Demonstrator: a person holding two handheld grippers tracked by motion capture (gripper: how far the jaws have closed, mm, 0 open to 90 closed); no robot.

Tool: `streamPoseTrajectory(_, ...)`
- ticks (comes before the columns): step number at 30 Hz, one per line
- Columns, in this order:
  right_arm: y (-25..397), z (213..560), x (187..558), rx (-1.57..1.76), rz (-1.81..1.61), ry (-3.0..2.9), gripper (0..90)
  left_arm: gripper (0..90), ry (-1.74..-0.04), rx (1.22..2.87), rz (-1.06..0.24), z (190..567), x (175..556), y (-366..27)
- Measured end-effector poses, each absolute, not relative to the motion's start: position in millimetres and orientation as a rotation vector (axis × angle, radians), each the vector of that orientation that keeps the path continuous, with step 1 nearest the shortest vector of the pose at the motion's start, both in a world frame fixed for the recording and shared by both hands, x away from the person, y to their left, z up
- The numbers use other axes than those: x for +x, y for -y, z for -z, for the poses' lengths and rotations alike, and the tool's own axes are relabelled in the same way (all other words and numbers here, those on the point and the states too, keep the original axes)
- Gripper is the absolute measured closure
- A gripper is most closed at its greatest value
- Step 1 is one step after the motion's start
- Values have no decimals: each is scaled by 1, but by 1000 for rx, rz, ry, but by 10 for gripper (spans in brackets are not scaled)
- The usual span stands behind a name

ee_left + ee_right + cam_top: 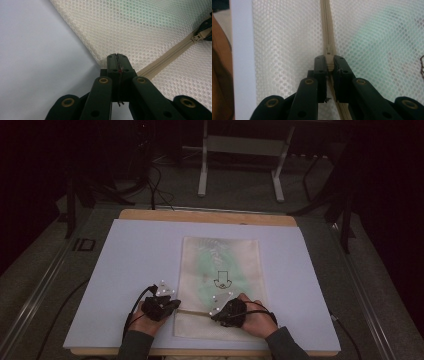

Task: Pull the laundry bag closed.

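Observation:
A cream mesh bag (pixel 220 265) lies flat on the white board (pixel 135 265), with something pale green (pixel 220 262) inside and a small black arrow mark on it. Its beige zipper (pixel 192 311) runs across the near end. My left gripper (pixel 176 306) is shut on the bag's left edge (pixel 140 30), at the end of the zipper (pixel 172 51). My right gripper (pixel 214 312) is shut on the zipper pull (pixel 329 62), with the closed zipper (pixel 327 25) running on ahead of it. In the left gripper view the slider (pixel 197 37) shows at the far right.
The white board rests on a wooden table (pixel 200 216) and leaves bare margins left and right of the bag. Cables (pixel 60 320) trail off the near left. Beyond the table, metal stand legs (pixel 202 180) rest on the dark floor.

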State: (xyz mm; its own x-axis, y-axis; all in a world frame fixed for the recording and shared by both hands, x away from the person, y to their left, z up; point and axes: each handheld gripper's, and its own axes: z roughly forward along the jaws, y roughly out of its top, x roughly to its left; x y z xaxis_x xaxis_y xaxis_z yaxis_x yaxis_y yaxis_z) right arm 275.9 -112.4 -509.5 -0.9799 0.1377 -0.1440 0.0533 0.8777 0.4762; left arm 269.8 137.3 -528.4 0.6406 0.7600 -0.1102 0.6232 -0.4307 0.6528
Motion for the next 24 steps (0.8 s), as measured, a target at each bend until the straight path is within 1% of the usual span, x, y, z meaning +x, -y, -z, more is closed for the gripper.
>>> streamPoseTrajectory(16,127,510,275,179,-710,-2894,824,895,-1075,2186,-260,528,270,-138)
streamPoseTrajectory(24,129,509,274,174,-707,-2896,825,896,-1076,2185,-259,528,270,-138)
